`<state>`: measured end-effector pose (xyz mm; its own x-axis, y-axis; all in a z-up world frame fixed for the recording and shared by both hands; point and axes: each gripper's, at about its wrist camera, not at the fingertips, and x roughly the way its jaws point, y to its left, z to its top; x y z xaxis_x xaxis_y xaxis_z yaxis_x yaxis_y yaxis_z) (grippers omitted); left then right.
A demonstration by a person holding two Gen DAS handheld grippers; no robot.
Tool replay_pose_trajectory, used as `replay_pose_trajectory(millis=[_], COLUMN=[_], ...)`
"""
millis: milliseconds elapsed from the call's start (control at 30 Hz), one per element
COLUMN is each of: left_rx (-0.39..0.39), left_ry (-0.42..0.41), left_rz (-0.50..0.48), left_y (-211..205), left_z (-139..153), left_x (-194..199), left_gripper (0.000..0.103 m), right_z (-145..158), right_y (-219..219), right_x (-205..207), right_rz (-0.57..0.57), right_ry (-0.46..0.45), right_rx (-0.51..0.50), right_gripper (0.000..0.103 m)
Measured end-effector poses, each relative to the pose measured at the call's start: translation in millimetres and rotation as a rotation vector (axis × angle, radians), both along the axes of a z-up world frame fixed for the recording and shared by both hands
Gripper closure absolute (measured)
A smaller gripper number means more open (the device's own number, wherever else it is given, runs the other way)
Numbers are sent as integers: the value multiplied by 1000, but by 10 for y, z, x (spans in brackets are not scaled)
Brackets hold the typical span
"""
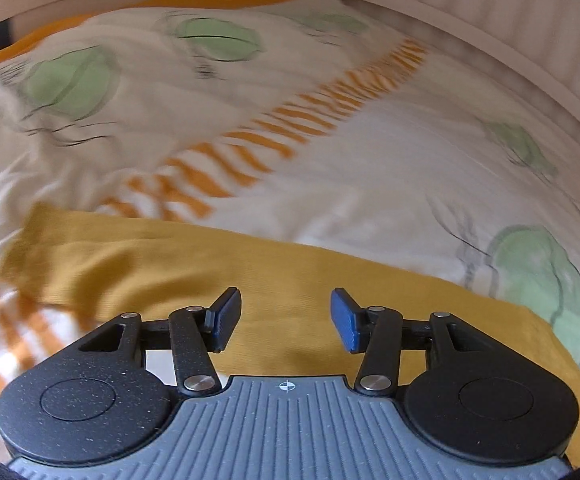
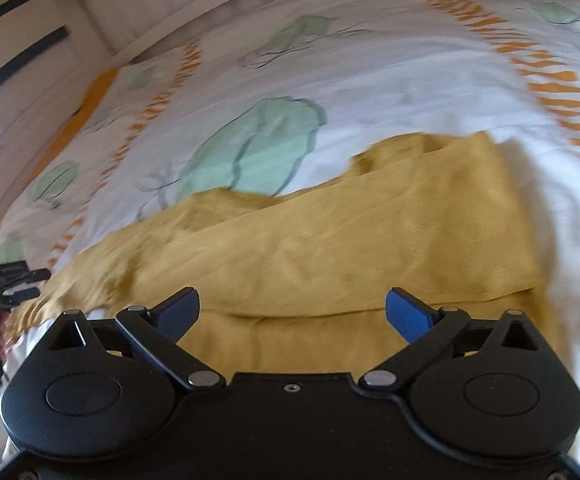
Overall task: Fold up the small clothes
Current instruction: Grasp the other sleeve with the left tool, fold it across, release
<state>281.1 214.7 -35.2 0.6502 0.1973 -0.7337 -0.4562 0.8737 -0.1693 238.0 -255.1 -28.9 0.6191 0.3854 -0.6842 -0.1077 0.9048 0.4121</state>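
A mustard-yellow ribbed garment lies partly folded on the bed, one layer laid over another with a straight hem at the right. It also shows in the left wrist view as a yellow band under the fingers. My left gripper is open and empty, just above the yellow cloth. My right gripper is wide open and empty over the near edge of the garment. The other gripper shows at the left edge of the right wrist view.
The bed is covered by a white duvet with green shapes and orange dashed bands. A white ribbed bed frame curves along the far side. White furniture with dark bars stands at the left.
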Motion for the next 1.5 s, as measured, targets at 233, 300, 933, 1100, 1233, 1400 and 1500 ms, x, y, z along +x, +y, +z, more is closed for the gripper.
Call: replay_pose_trajectory(millis=[233, 300, 933, 1100, 1233, 1400, 1500], left_rx=[-102, -148, -349, -348, -310, -204, -194], left_ry=[-30, -38, -147, -193, -237, -316, -370], left_rz=[220, 280, 433, 427, 381, 204, 87], left_y=[651, 819, 1432, 1398, 1240, 732, 312], left_z=[-1, 1, -478, -463, -288, 146, 373], left_x=[-331, -429, -502, -510, -440, -258, -156], left_gripper=[55, 55, 54, 88, 96, 96, 96], right_z=[-13, -11, -93, -125, -133, -91, -52], right_y=[201, 202, 227, 240, 248, 240, 224], right_x=[-42, -35, -31, -25, -21, -29, -34], right_rz=[63, 63, 41, 40, 46, 45, 40], right_ry=[-17, -15, 19, 29, 34, 19, 2], right_rx=[7, 17, 44, 42, 35, 18, -11], right_gripper=[1, 1, 1, 1, 1, 1, 1])
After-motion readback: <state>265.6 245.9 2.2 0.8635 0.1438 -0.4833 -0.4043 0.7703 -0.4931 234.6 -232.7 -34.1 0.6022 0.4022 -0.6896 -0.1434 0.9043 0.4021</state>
